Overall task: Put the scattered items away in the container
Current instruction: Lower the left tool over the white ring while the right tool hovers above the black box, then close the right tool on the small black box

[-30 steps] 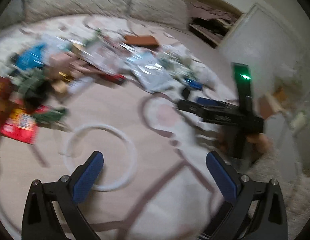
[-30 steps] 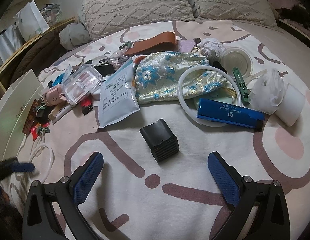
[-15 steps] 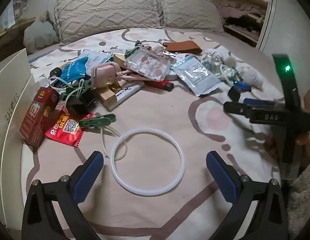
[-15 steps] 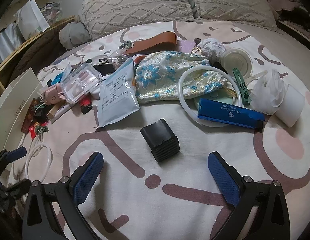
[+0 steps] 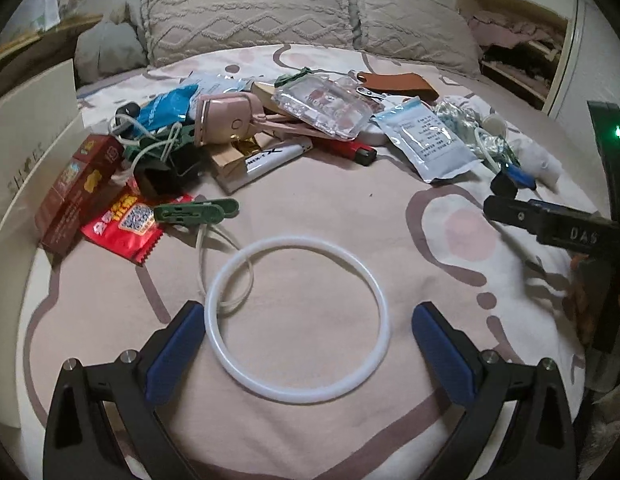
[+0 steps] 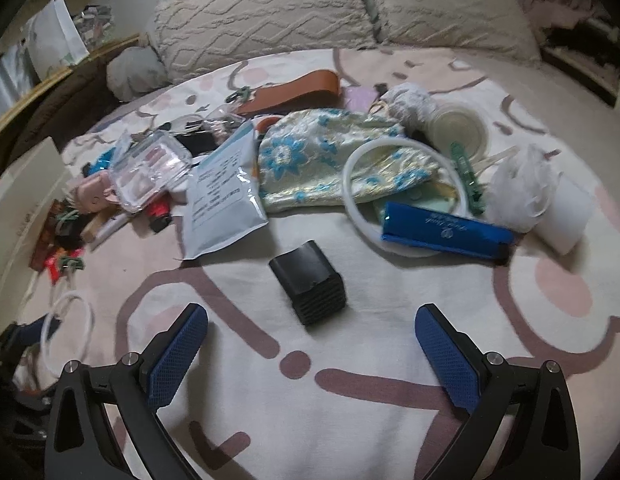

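Observation:
Many small items lie scattered on a patterned bedspread. In the left wrist view a white ring point(image 5: 384, 312) lies flat just ahead of my open, empty left gripper point(image 5: 308, 346); its left fingertip point(image 5: 178, 344) is beside the ring's rim. In the right wrist view a black ribbed block point(image 6: 310, 288) lies just ahead of my open, empty right gripper point(image 6: 310, 354). A white box point(image 5: 26, 148) stands at the bed's left edge. The right gripper also shows in the left wrist view point(image 5: 550, 224).
Left pile: red box point(image 5: 76, 188), red sachet point(image 5: 124, 226), green clip point(image 5: 198, 212), pink device point(image 5: 226, 118), clear case point(image 5: 324, 106). Right side: blue case point(image 6: 446, 234), floral pouch point(image 6: 334, 156), second white ring point(image 6: 352, 196), white pouch point(image 6: 222, 204), white roll point(image 6: 566, 216). Pillows point(image 6: 270, 12) at the back.
My left gripper has swung left from a blurred view and come down close to the white ring. My right gripper has edged slightly closer to the black block.

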`<act>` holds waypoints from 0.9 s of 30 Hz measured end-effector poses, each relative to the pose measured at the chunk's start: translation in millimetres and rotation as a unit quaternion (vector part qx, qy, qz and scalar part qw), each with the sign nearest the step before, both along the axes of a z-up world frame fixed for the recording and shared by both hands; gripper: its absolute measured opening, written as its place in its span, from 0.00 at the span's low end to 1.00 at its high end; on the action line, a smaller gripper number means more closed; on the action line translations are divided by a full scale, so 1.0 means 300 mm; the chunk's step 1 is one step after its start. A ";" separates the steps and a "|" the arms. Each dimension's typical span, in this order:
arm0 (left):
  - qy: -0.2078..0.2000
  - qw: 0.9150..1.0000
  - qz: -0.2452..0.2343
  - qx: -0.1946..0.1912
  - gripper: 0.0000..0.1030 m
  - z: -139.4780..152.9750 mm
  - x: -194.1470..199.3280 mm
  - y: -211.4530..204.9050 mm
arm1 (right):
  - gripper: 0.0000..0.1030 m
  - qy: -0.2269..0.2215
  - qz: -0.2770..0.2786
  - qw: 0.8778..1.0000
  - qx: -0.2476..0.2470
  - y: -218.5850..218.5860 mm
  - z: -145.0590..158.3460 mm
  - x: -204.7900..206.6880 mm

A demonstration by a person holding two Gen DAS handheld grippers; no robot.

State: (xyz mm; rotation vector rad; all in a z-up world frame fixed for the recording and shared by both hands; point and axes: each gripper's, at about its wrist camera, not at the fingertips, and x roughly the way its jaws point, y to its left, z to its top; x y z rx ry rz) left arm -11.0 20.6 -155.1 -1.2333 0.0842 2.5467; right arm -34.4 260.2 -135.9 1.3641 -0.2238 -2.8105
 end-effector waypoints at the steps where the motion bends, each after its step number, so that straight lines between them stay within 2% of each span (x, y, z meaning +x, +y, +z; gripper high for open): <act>1: 0.001 1.000 0.000 -0.001 1.00 0.000 0.001 0.001 | 0.98 0.002 -0.001 1.000 0.002 -0.001 0.001 0.000; 2: 0.002 1.000 0.000 -0.002 1.00 -0.001 0.002 0.003 | 0.89 0.004 -0.002 1.000 0.002 0.001 0.002 0.001; 4: 0.004 1.000 0.001 -0.003 1.00 -0.002 0.005 0.004 | 0.80 0.005 -0.008 1.000 0.001 0.008 0.000 0.000; 6: 0.004 1.000 0.001 0.000 1.00 -0.002 0.005 0.001 | 0.78 0.011 -0.004 1.000 -0.006 0.012 0.003 0.003; 8: 0.004 1.000 0.001 0.000 1.00 -0.001 0.006 0.002 | 0.64 0.016 -0.002 1.000 -0.005 0.008 0.008 0.006; 12: 0.004 1.000 0.001 0.000 1.00 -0.001 0.005 -0.002 | 0.55 0.019 0.009 1.000 -0.002 -0.005 0.012 0.004; 13: 0.004 1.000 0.001 0.001 1.00 -0.001 0.005 -0.002 | 0.49 0.019 0.012 1.000 -0.001 -0.009 0.013 0.003; 23: 0.004 1.000 0.001 0.000 1.00 -0.001 0.005 0.001 | 0.46 0.026 0.067 0.997 -0.014 -0.063 0.034 0.024; 27: 0.004 1.000 0.001 0.000 1.00 0.000 0.005 0.001 | 0.46 0.024 0.055 0.998 -0.012 -0.060 0.038 0.020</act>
